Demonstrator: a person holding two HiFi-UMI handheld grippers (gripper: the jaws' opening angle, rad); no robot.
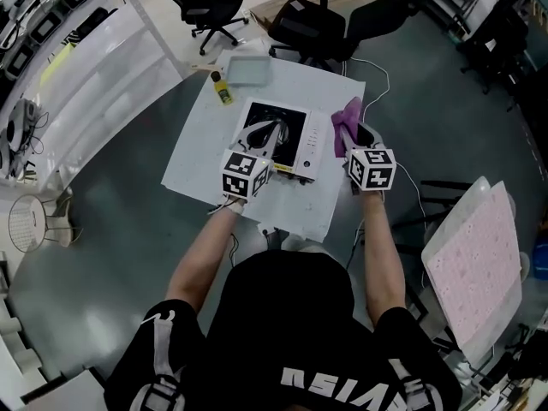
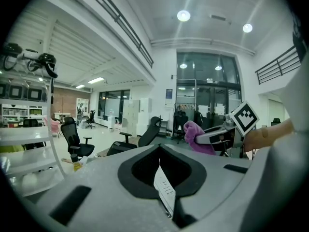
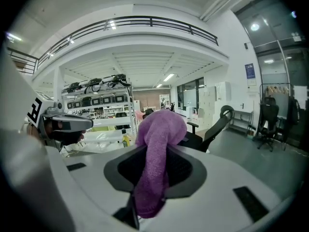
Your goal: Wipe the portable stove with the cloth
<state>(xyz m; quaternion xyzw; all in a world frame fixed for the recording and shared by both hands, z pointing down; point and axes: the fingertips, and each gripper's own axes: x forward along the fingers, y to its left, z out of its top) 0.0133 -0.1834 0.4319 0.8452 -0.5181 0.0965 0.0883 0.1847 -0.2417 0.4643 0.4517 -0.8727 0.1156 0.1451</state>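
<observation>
**Beside the stove, a purple cloth is hanging from the right gripper**

Near the middle of the white sheet (image 1: 201, 148), the portable stove (image 1: 297, 133) is sitting flat. It has a black top and a white strip of buttons along its right side.

The right gripper (image 1: 348, 131) is hovering just past the stove's right edge. It is pinching the purple cloth (image 3: 155, 153) between its jaws. The cloth is bunching up over the jaws and drooping down in front of them. I cannot tell if the cloth is touching the stove.

The left gripper (image 1: 274, 127) is hanging over the stove's black top, toward its left side. Its jaws are pressed together and nothing is sitting between them. The person's arms are reaching forward toward the stove.

Past the stove's far left corner, a small yellow bottle (image 1: 222, 88) is lying on the sheet. Just behind the stove, a flat grey tray (image 1: 248, 71) is resting at the sheet's far edge. Farther behind the stove, black office chairs (image 1: 310, 26) are standing on the floor.
</observation>
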